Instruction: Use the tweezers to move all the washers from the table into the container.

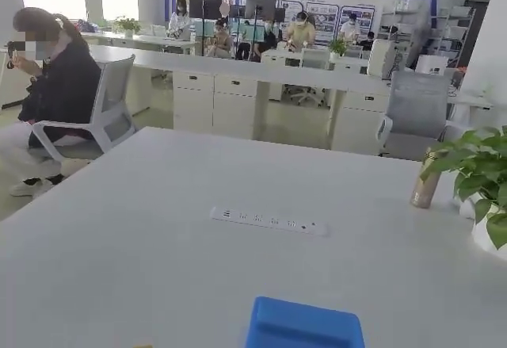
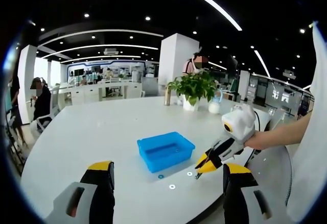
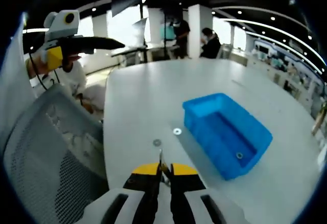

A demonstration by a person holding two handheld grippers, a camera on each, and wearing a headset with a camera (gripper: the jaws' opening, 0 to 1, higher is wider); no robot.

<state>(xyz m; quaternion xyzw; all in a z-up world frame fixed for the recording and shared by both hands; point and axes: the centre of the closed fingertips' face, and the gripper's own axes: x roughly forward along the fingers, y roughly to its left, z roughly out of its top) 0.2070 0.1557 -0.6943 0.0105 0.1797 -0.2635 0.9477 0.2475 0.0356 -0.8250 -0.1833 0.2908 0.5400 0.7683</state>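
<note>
Head view: the white worktop (image 1: 158,245) stretches ahead, and the top rim of the blue container (image 1: 305,324) shows at the bottom edge. A white power strip (image 1: 269,221) lies flat farther back. A potted plant (image 1: 475,174) stands at the right edge with a slim gold bottle (image 1: 425,185) just beside it. A person sits in a grey chair (image 1: 107,114) beyond the far left corner.

Left gripper view: the left hand-held gripper (image 2: 168,167) is released, its two yellow-tipped jaws standing wide apart at the bottom. Between them, farther along the worktop, sits the container, upright and open-topped. Three washers (image 2: 172,187) lie on the worktop on the near side of the container, close to it but apart from it. The right hand-held gripper (image 2: 204,165) comes in from the right, held in a hand, its tips pointing down toward the rightmost washer.

Right gripper view: the right hand-held gripper is clenched on the tweezers (image 3: 160,163), whose thin metal tip sticks out between the pressed-together jaws. Two washers lie on the worktop just ahead of that tip, between it and the container's near corner. One washer (image 3: 239,155) rests on the floor inside the container. The left hand-held gripper hangs at the upper left, above a mesh chair back (image 3: 46,142).
</note>
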